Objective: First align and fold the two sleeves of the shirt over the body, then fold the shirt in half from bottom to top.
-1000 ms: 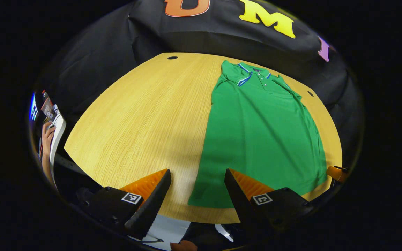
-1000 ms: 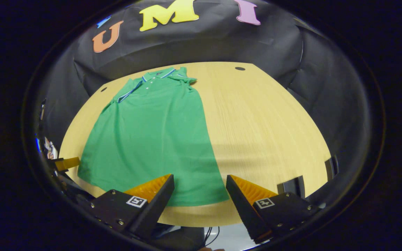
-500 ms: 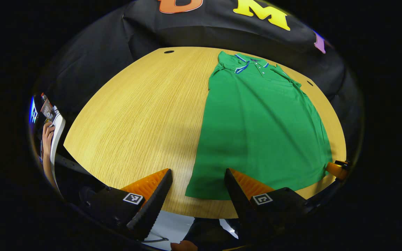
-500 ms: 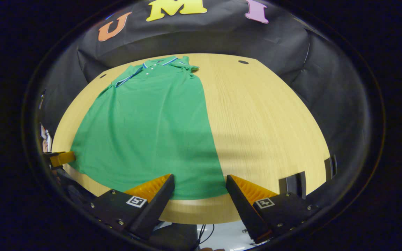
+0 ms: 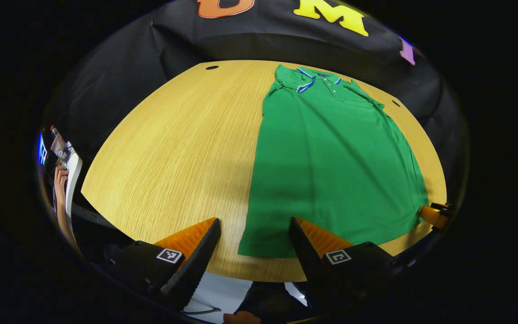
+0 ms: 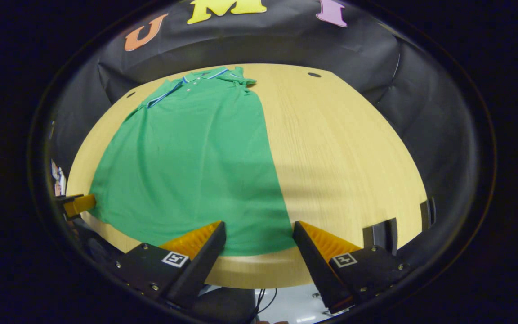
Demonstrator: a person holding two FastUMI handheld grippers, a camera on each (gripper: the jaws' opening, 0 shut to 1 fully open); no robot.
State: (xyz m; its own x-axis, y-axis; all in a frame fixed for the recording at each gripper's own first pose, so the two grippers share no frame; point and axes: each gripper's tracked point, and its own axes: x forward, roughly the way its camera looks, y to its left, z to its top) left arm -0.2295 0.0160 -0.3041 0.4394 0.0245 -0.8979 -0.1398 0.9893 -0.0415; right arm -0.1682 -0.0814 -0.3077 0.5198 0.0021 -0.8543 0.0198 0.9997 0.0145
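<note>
**Sam:** What are the two grippers doing?

**Mia:** The left gripper [image 5: 253, 234] has its fingers apart and holds nothing. It hangs over the near left corner of the shirt [image 5: 331, 162]. The right gripper [image 6: 259, 236] is spread wide too, over the near right corner.

**Sam:** Where is the shirt?

**Mia:** It lies flat on the wooden table [image 5: 173, 148], collar [image 5: 306, 83] at the far end, bottom edge at the near end. The sleeves look folded in already, I think, but the far end is small and hard to see.

**Sam:** How will it feel to pick up?

**Mia:** Soft, thin and light. It will flop and may wrinkle. I would pinch the two near corners, one in each gripper, and lift them together toward the collar so the edge stays straight.

**Sam:** Is anything in the way?

**Mia:** Not on the table. There are little dark holes [image 6: 314, 74] near the far edge, away from the shirt. Off to the left, past the table, a hand [image 5: 60, 177] holds something flat.
</note>
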